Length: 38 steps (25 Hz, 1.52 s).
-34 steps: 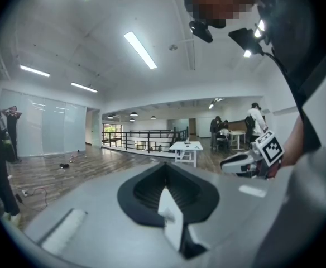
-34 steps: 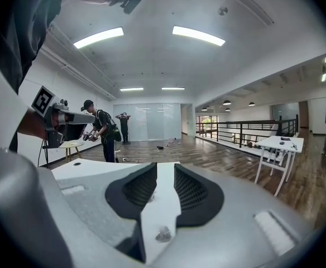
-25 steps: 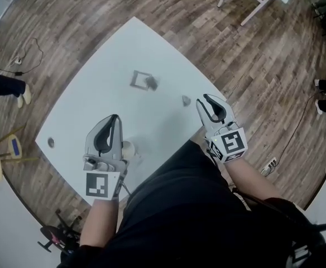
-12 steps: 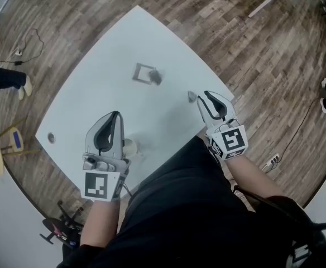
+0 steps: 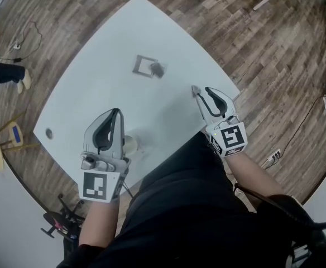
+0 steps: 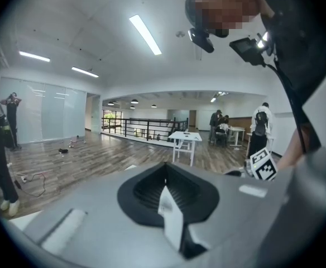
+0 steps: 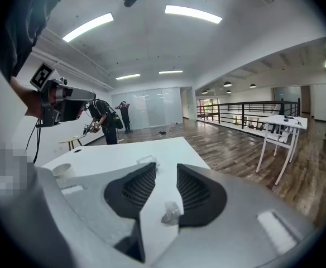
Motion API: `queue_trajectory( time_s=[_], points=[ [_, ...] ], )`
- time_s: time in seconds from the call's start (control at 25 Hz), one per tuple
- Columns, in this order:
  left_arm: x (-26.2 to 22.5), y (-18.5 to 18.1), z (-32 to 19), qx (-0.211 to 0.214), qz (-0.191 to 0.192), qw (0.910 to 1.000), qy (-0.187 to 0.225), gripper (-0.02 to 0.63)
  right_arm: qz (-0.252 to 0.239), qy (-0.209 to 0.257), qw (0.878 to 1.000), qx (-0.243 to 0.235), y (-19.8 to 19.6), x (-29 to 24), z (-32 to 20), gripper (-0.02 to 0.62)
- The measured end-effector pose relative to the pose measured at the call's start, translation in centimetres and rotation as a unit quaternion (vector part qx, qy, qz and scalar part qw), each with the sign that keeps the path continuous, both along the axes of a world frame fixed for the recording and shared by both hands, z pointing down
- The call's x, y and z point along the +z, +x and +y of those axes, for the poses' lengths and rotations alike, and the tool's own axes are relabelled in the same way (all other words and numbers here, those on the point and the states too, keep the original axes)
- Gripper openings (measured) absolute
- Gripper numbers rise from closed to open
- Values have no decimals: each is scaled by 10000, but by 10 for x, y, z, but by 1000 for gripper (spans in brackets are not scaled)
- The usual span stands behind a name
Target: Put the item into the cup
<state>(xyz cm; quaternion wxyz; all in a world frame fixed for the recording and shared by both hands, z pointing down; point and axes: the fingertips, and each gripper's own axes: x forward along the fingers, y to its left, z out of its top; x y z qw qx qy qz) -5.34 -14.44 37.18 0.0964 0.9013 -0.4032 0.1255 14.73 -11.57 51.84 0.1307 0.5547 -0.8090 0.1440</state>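
A small clear item (image 7: 170, 212) lies on the white table (image 5: 107, 77), between the jaws of my right gripper (image 7: 163, 169). Those jaws have just been opening and stand apart; the item rests close to the right pad, with no squeeze showing. From the head view, the item (image 5: 195, 88) is at the tips of the right gripper (image 5: 203, 91), near the table's right edge. A pale cup (image 5: 129, 144) stands upright beside my left gripper (image 5: 116, 111). The same cup (image 7: 60, 170) shows far left in the right gripper view. The left gripper (image 6: 166, 165) is shut, its tips meeting on nothing.
A grey square frame (image 5: 144, 66) with a dark object (image 5: 157, 70) on it lies mid-table. A small dark spot (image 5: 48, 133) marks the left corner. Wooden floor surrounds the table, with a cable (image 5: 32, 35) at left. People and white tables (image 6: 184, 138) stand farther off.
My right gripper has sunk toward the table and closed in on the small item, which now sits between its wider jaws. The left gripper has stayed by the cup.
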Motion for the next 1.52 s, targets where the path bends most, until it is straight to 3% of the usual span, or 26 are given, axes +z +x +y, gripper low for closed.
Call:
queue_trajectory(
  time_s=[0.72,1.52],
  points=[
    [17,0,0,-40,-258,9992,-303,-2,154,-466,9986,-210,-3,51,-1,129],
    [28,-6,0,-221,-241,9983,-488,-2,631,-1115,9915,-245,-7,80,-6,134]
  ],
)
